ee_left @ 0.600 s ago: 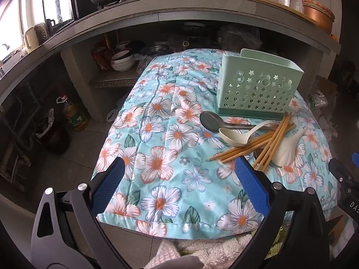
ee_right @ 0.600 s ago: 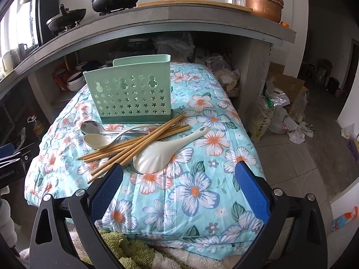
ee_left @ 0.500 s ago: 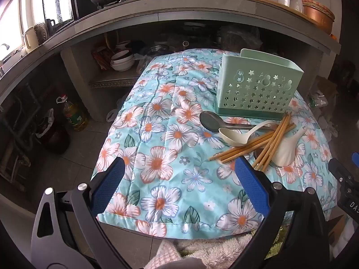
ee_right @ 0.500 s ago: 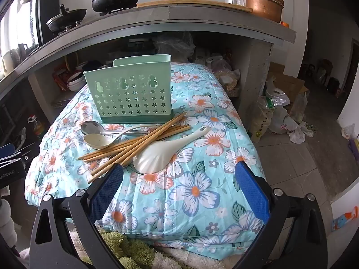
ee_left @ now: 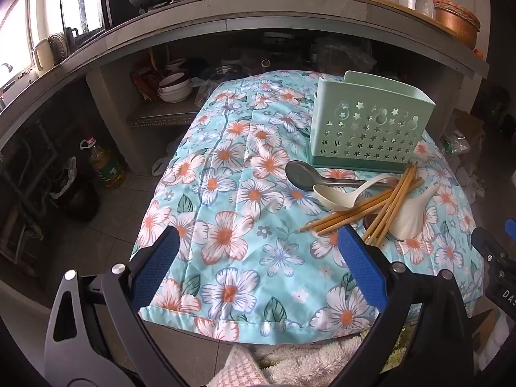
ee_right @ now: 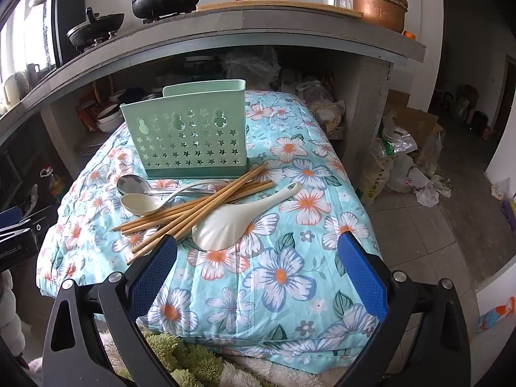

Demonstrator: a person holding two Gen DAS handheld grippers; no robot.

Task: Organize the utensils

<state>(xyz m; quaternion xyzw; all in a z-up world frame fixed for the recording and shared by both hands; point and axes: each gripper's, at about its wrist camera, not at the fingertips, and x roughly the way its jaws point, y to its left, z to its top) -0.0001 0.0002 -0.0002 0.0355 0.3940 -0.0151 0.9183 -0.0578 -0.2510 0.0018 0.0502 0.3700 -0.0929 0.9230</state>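
Your left hand-held gripper [ee_left: 258,258] hangs over the near edge of the table [ee_left: 225,193], which is draped in a turquoise quilted cloth with white and orange flowers; its blue-padded jaws are spread wide with only cloth between them. Your right hand-held gripper [ee_right: 258,258] is spread just as wide and pinches nothing.

The utensils lie in one loose pile in front of the mint-green plastic utensil holder with star-shaped cutouts [ee_right: 188,137], which stands upright toward the far side of the table. A bundle of light wooden chopsticks [ee_right: 193,208] fans across the pile, resting over the handles of a metal spoon [ee_right: 132,183] and a cream plastic soup spoon [ee_right: 142,203]. A white shell-shaped rice paddle [ee_right: 232,222] lies beside the chopsticks, touching them, on the side nearest your right gripper.

The chopstick tips reach just beside your right gripper's left pad [ee_right: 151,274]. Behind the table, a concrete kitchen counter [ee_right: 258,29] carries black pots and a copper-coloured bowl [ee_right: 377,6].
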